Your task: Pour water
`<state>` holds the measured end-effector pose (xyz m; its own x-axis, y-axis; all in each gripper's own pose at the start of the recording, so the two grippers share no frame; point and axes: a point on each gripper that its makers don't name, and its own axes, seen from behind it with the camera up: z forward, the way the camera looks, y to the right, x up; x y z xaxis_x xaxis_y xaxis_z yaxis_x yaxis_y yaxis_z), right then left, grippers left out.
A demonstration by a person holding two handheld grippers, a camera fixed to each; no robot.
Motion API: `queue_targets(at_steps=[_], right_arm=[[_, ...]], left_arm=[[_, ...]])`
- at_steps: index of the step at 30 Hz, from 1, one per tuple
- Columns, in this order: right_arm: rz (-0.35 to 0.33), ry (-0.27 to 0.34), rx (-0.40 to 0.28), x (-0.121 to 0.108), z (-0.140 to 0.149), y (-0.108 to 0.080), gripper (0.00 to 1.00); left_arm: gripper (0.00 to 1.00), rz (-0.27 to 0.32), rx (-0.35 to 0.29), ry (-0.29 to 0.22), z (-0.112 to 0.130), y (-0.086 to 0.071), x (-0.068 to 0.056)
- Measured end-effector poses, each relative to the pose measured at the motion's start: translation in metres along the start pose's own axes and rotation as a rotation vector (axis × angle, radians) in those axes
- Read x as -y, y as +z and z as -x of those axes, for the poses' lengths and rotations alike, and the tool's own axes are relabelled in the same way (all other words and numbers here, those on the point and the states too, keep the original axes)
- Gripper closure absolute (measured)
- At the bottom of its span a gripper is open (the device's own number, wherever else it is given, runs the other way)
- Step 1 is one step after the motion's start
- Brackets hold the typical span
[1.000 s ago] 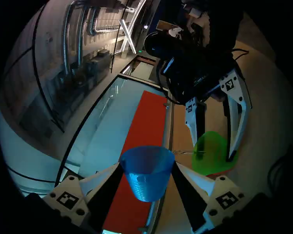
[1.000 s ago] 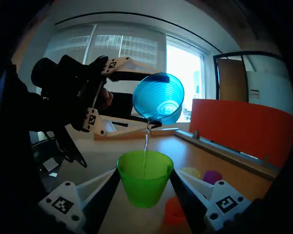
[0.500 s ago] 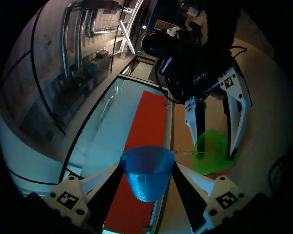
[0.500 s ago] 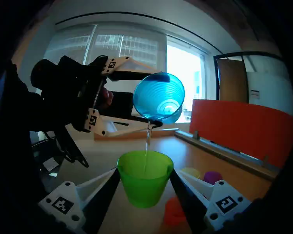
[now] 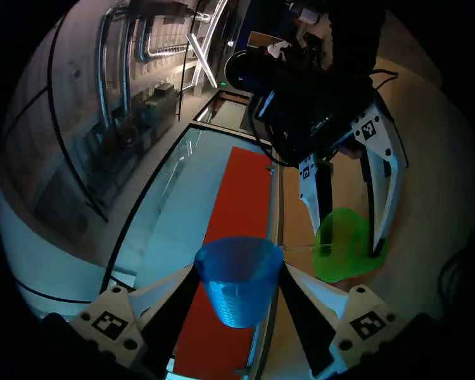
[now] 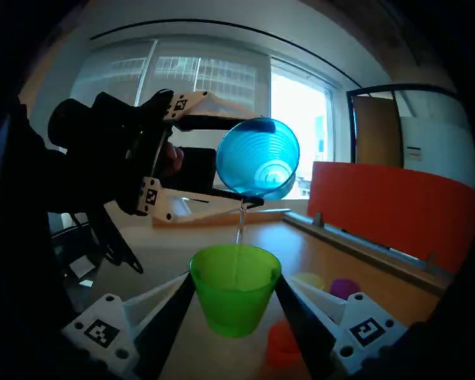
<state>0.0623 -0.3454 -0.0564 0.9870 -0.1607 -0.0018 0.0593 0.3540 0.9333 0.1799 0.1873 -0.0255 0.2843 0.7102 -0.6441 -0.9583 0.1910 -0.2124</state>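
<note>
While my left gripper [image 5: 239,273] clamped both fingers against the sides of the translucent blue plastic cup [image 5: 239,291], that cup lay tipped with its mouth towards my right gripper [image 6: 235,286]. In the right gripper view it hung above and just beyond the translucent green plastic cup [image 6: 235,297]. A thin stream of water [image 6: 239,225] ran from its lower lip down into the green cup's open mouth. My right fingers were closed on the green cup, one on each side, and it stood upright between them. Whether its base touched the pale wooden table [image 6: 339,250] I could not tell. Near and to the right on that table sat three small plastic cups: a yellow one [image 6: 309,278], a purple one [image 6: 345,286] just beside it, and an orange one [image 6: 282,342] nearest to me. Farther right, an orange partition panel [image 6: 392,209] stood along the table's edge.
</note>
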Motion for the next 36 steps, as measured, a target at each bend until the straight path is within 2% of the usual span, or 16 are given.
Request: queue_targets(at_steps=[36], right_arm=[[0.001,-0.008,-0.007,0.0019,-0.0043,-0.0020,0.10]], left_arm=[[0.15,-0.013,-0.006,0.076,-0.0047,0.0029,0.0021]])
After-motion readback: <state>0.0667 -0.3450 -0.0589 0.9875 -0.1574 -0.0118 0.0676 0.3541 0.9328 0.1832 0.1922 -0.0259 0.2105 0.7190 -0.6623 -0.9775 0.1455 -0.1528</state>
